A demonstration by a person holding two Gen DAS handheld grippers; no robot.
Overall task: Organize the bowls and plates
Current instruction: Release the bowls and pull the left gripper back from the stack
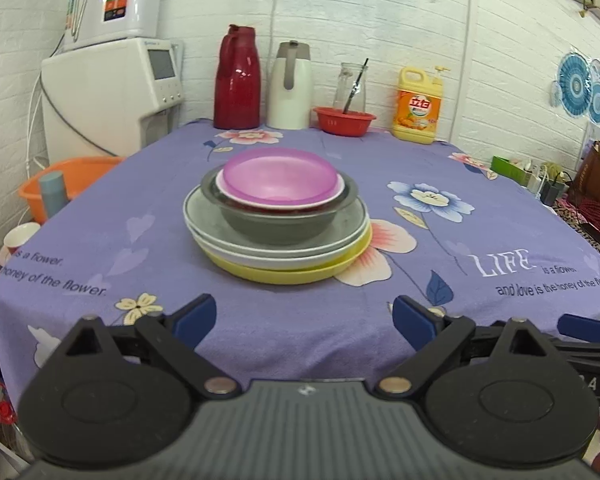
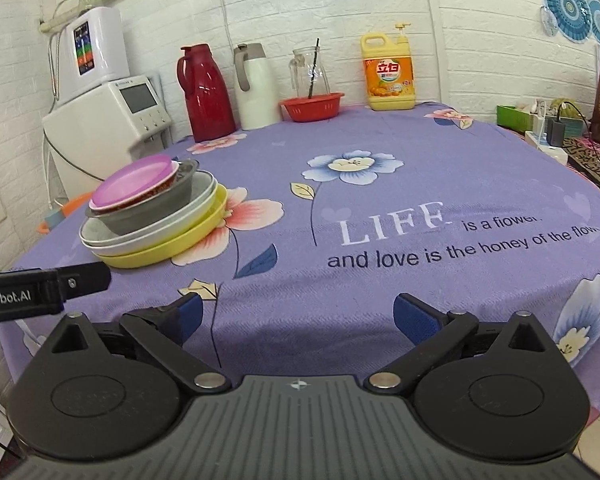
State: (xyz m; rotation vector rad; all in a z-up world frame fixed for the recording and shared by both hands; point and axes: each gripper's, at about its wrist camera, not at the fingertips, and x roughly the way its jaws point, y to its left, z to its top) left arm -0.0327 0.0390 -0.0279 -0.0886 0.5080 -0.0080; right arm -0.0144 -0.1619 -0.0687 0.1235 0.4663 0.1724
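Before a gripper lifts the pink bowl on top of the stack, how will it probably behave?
The pink bowl looks like thin plastic, so probably light and not fragile. Its glossy rim may slip between the jaws. It nests loosely in the white bowl inside the grey metal bowl, so it should lift free, perhaps nudging them.

Bench (image 1: 260,332): covered by a purple cloth with printed flowers and lettering.
Middle of bench: yellow plate (image 1: 300,274) lying flat on the cloth, with more dishes stacked on it.
Back edge, by the wall, left to right: red thermos jug (image 1: 237,80), white thermos jug (image 1: 290,88), red basket (image 1: 344,120), yellow detergent bottle (image 1: 418,108).
Glass carafe (image 1: 350,86): behind the red basket; whether it stands in it or on the cloth cannot be told.
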